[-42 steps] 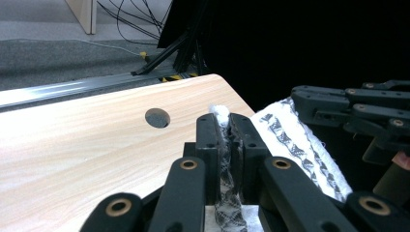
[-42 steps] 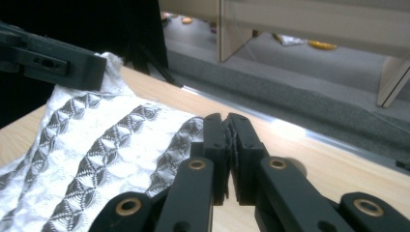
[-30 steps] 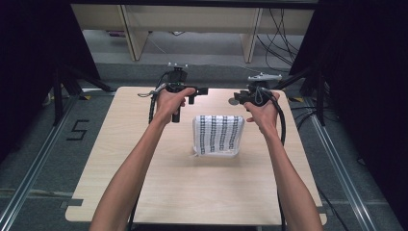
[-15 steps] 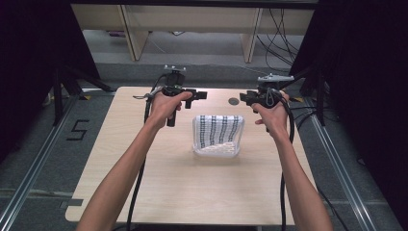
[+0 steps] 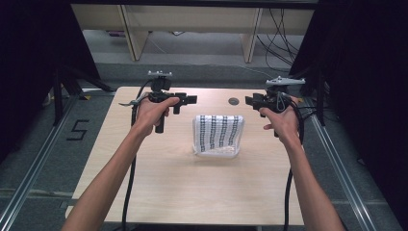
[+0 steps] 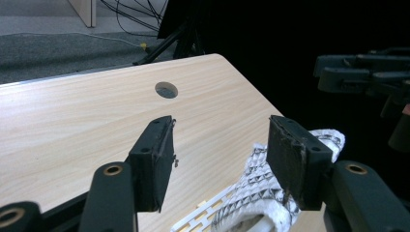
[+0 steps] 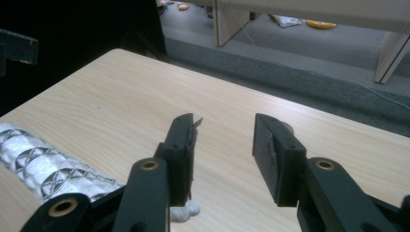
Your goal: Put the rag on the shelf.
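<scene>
Hands drawn apart and back since a second ago; cloth left folded.
The cloth (image 5: 217, 135) lies folded mid-table (image 5: 144, 183), between my grippers and touched by neither. My left gripper (image 5: 191, 100) hangs just left of it, jaws apart and empty; my right gripper (image 5: 249, 100) likewise at its right. The folding looks done, with little left but withdrawing.

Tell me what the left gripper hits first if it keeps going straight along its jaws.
Probably nothing on the table: the left gripper points right, above the folded cloth. The right gripper faces it farther along; depth unclear.
</scene>
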A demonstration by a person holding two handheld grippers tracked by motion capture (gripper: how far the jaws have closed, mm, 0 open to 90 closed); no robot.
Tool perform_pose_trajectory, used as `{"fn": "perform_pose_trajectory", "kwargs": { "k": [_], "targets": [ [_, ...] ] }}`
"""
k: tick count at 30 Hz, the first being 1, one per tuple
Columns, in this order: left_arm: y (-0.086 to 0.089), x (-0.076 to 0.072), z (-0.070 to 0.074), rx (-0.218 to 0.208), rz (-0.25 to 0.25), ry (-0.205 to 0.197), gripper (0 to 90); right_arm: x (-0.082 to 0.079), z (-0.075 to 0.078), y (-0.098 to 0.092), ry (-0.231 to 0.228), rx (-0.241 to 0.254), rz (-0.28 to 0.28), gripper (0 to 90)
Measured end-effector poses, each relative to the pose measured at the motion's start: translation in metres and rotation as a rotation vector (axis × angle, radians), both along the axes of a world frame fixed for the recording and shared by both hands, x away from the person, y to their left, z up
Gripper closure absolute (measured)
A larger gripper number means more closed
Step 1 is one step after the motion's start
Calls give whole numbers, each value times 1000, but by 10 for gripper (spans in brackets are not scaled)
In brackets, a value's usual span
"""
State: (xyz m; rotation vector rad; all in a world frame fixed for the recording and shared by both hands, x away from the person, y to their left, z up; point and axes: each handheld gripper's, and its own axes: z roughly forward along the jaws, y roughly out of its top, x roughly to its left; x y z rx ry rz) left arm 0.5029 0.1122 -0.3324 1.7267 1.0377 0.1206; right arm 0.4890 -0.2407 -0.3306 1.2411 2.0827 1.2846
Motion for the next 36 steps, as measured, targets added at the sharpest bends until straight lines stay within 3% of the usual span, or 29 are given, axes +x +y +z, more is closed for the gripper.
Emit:
{"fn": "perform_pose_trajectory", "kwargs": {
  "k": [2, 7, 10, 18, 20, 21, 26, 30, 32, 36],
  "targets": [
    [1, -4, 0, 19, -11, -1, 422, -2, 0, 0, -7, -4, 1, 590],
    [4, -12, 0, 18, -26, -17, 410, -7, 1, 0, -17, -5, 14, 563],
    [6, -20, -2, 60, -32, -29, 398, -14, 1, 3, -5, 15, 16, 540],
    [11, -32, -5, 46, -50, -29, 353, -24, 0, 2, -16, 38, 26, 467],
    [12, -34, -7, 59, -43, -33, 335, -26, 1, 0, -34, 22, 29, 441],
    [13, -36, -7, 69, -40, -34, 327, -27, 1, 1, -17, 48, 25, 435],
    [18, -44, -8, 46, -48, -37, 299, -34, 1, -2, -21, 61, 27, 397],
    [17, -52, -9, 63, -57, -41, 276, -37, -1, -4, -28, 64, 32, 372],
    [16, -56, -10, 61, -66, -44, 270, -41, -2, -3, -8, 98, 27, 356],
    [15, -66, -11, 62, -86, -54, 260, -44, -4, -4, -36, 75, 45, 346]
  ]
}}
